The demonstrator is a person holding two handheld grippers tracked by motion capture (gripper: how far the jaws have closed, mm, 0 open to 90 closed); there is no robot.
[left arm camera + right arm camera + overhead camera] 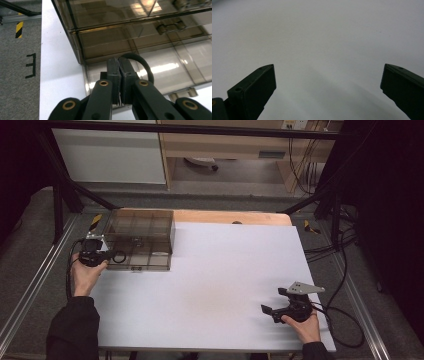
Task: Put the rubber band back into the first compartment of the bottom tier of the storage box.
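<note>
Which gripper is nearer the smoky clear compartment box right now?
Left. The left gripper is at the compartment box, at its near left corner, jaws shut on a black ring. The right gripper sits open far across the table.

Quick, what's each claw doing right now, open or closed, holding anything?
Left claw: closed on a black ring, beside the smoky clear box.
Right claw: open, holding nothing, over the white table.

black ring point(140, 62) pinched beside tinted box point(140, 227)
</note>
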